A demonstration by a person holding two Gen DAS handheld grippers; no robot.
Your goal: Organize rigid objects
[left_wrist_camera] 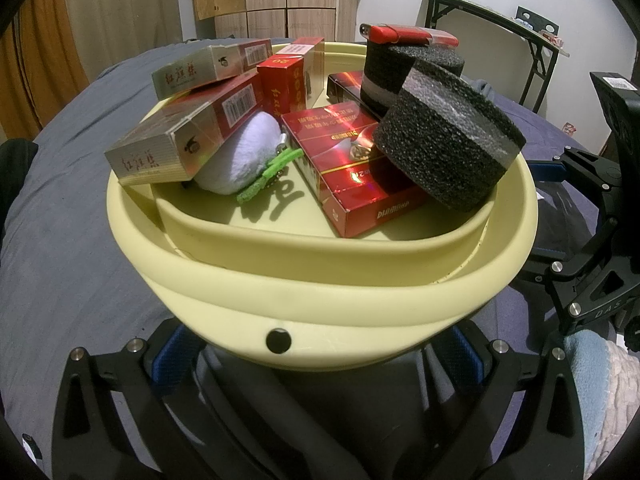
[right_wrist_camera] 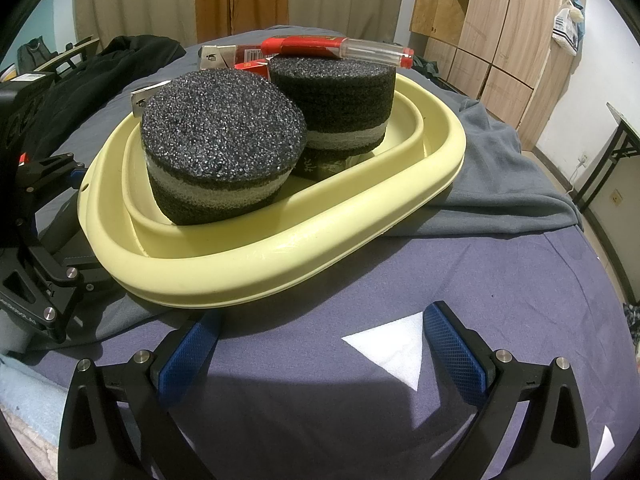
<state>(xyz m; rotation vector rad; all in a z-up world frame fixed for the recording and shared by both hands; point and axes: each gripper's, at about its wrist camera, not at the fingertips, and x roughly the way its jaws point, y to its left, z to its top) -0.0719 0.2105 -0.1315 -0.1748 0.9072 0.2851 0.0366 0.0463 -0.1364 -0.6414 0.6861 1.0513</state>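
Nearest, left gripper spread wide about the near rim of the pale yellow basin, blue pads apart. Right gripper gaping over blue bedsheet, holding nothing, just short of the basin. Inside: red Diamond carton, white pouch, two black foam cylinders. Farthest, red-handled screwdriver atop the rear cylinder. Beyond, wooden wardrobe.

A bed covered with a dark blue-grey sheet carries everything. Directly on it sits a pale yellow basin, with a grey blanket bunched just beside and partly under its far edge. A dark garment is heaped near the bed's far left side.
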